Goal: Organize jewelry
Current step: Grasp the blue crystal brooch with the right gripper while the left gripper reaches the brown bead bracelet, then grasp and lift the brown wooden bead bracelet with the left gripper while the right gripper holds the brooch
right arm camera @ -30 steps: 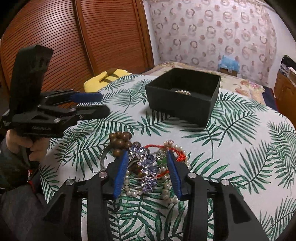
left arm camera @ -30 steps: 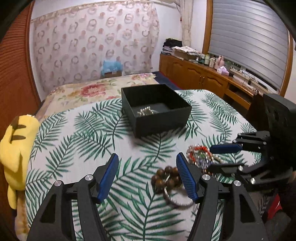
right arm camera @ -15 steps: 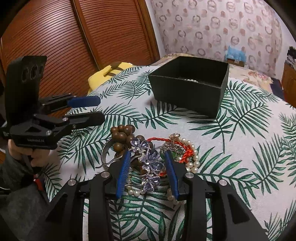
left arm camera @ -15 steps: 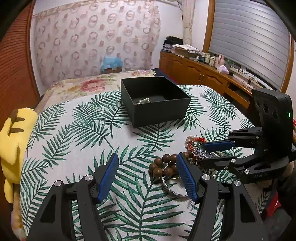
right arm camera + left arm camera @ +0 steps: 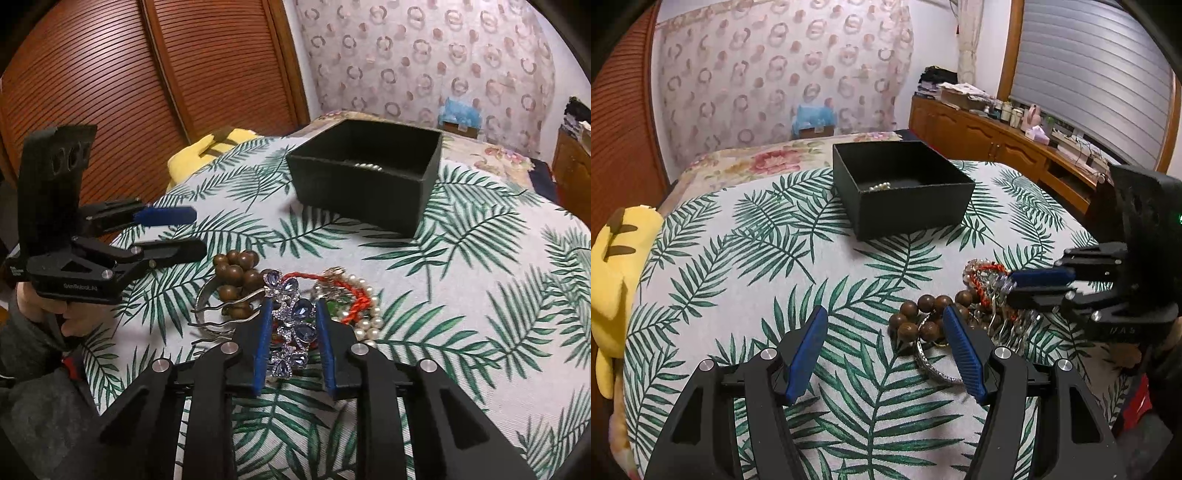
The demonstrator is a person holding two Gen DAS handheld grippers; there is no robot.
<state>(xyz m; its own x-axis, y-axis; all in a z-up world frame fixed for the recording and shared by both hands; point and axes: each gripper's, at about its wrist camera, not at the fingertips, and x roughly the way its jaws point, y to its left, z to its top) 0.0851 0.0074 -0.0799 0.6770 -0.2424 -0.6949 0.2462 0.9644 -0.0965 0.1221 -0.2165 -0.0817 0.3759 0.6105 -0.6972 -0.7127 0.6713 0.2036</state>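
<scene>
A tangle of jewelry lies on the leaf-print tablecloth (image 5: 746, 258): a wooden bead bracelet (image 5: 916, 321) (image 5: 232, 273), a silver bangle (image 5: 934, 365), pearls (image 5: 365, 306), a red cord (image 5: 354, 310) and a blue-stone hair comb (image 5: 299, 310). My right gripper (image 5: 293, 304) (image 5: 1012, 286) is closing, and its blue pads touch both sides of the comb. My left gripper (image 5: 885, 314) (image 5: 197, 230) hovers open just left of the wooden beads, holding nothing. Behind the pile stands an open black box (image 5: 905, 206) (image 5: 362, 199) with a pearl piece (image 5: 879, 186) inside.
A yellow plush toy (image 5: 617, 266) (image 5: 210, 147) lies at the table's left edge. Beyond the table is a bed with a floral cover (image 5: 768, 162). A wooden cabinet (image 5: 990, 140) runs along the right and slatted wooden doors (image 5: 110, 92) along the left. A person's hand (image 5: 44, 314) holds the left gripper.
The right gripper's jaws have drawn closer together around the blue-stone comb. The left gripper keeps the same opening and has hardly moved.
</scene>
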